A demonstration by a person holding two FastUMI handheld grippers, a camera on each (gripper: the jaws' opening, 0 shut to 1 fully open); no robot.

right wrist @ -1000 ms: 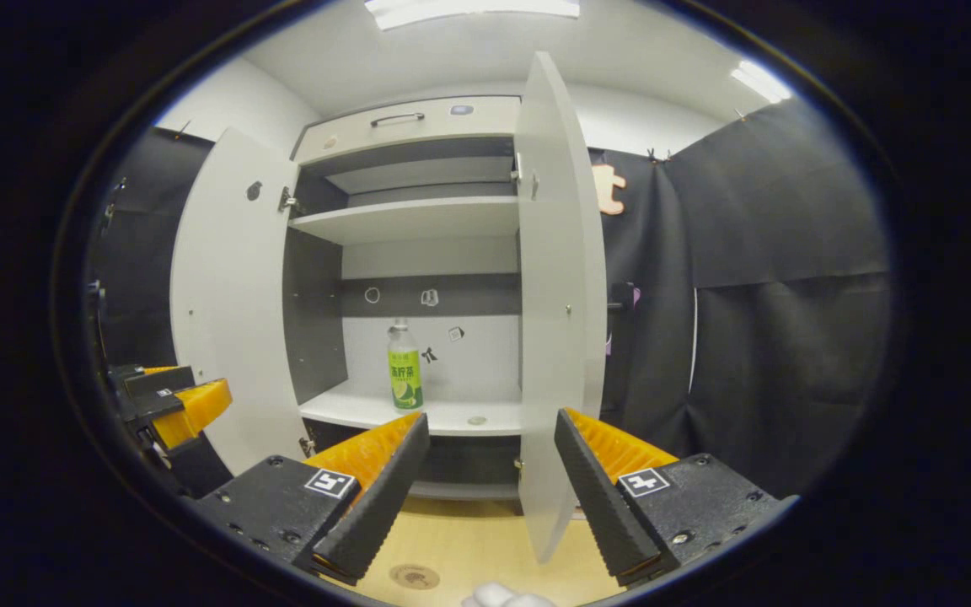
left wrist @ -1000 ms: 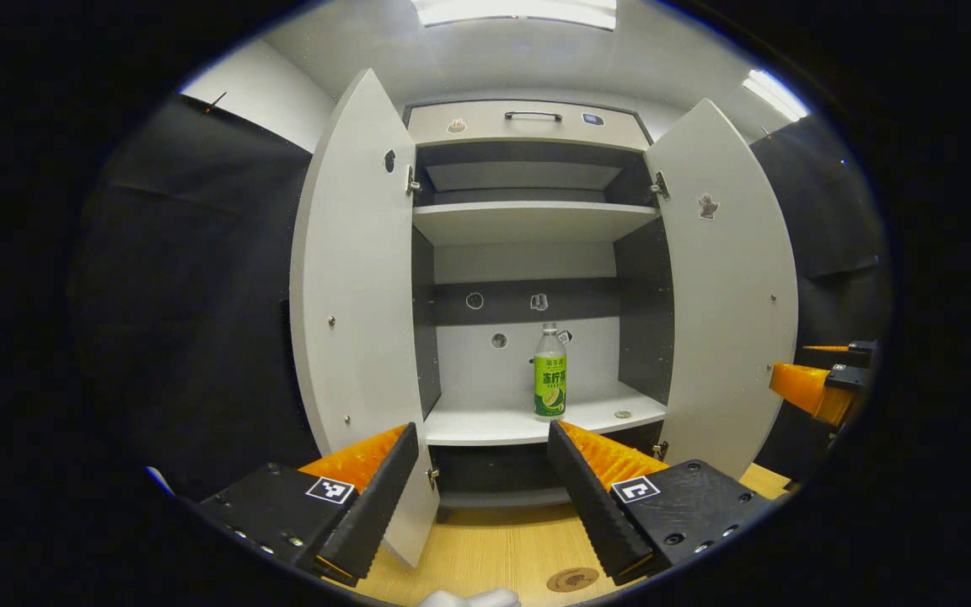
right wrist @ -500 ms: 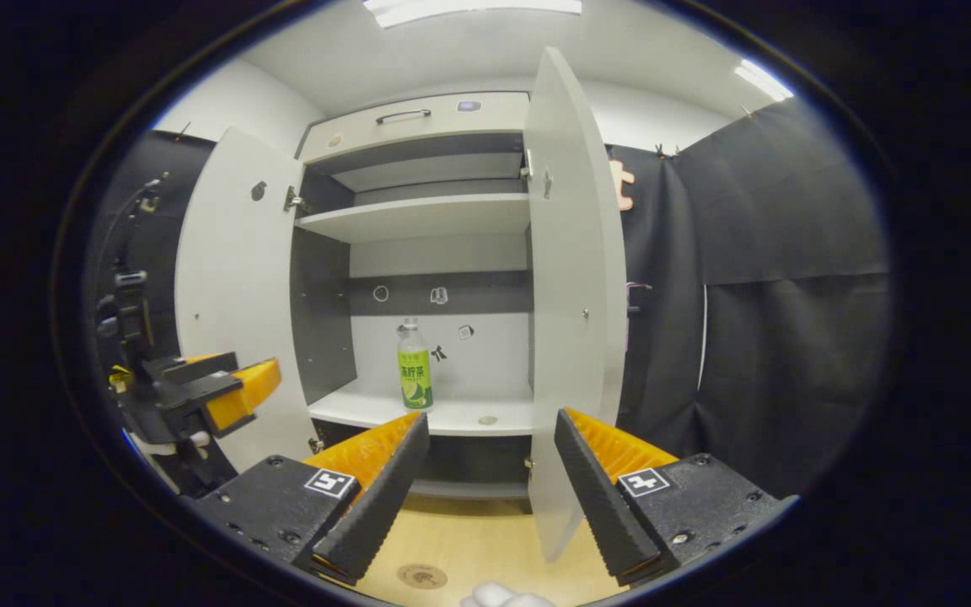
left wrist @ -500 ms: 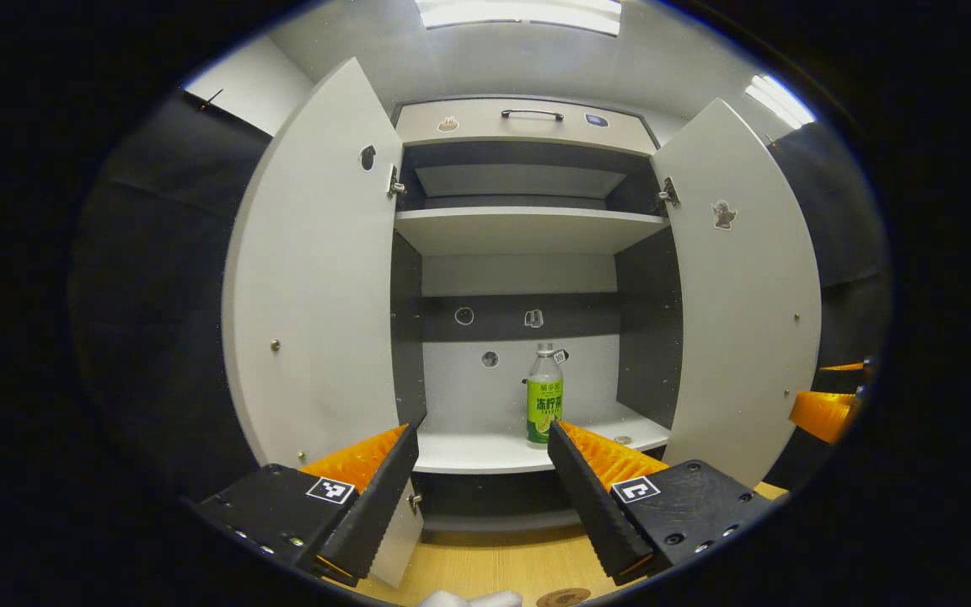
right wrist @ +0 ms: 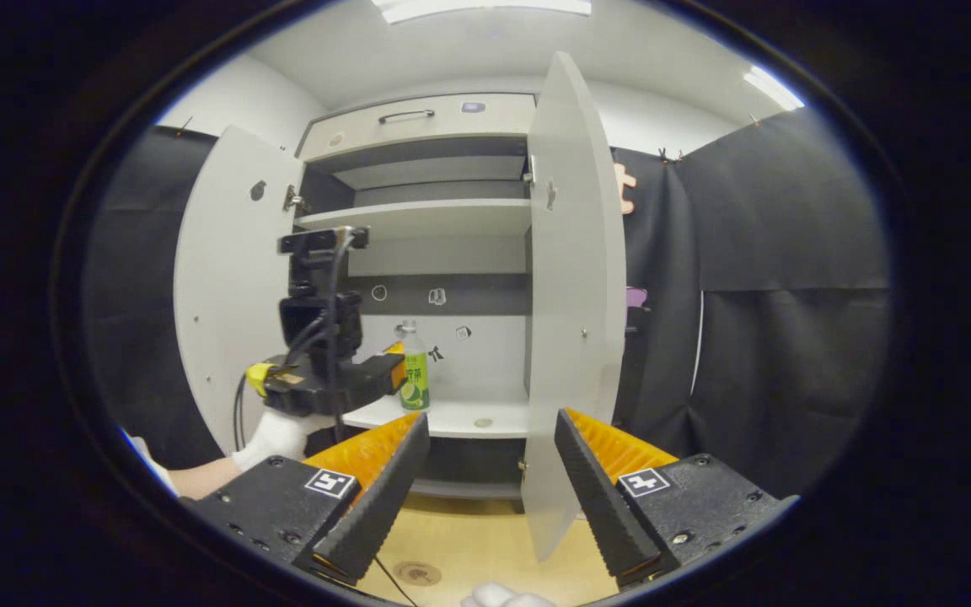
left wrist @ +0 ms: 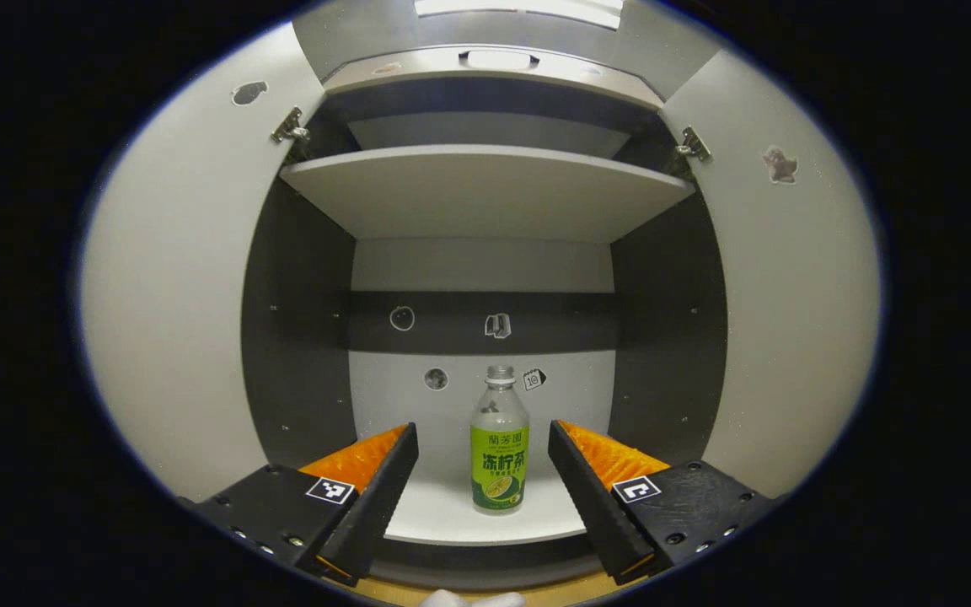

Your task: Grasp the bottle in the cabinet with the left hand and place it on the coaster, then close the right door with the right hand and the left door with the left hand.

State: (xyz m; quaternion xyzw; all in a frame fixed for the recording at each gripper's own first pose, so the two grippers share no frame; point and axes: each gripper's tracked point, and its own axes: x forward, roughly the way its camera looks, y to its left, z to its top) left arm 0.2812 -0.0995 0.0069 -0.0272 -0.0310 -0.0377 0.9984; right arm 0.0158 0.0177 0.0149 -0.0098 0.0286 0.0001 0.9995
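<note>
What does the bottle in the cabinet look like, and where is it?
The bottle is clear plastic with a pale cap and a green label around its lower half. It stands upright on the cabinet's bottom shelf, near the front edge. It looks unopened, though how full it is I cannot tell. The open left hand-held gripper has a finger on each side of it, neither touching. In the right gripper view it stands just past that gripper.

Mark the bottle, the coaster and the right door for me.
bottle [left wrist: 499, 462]: left gripper view, on its label.
coaster [right wrist: 416, 574]: right gripper view, on its top face.
right door [right wrist: 574, 278]: right gripper view, on its inner face.
</note>
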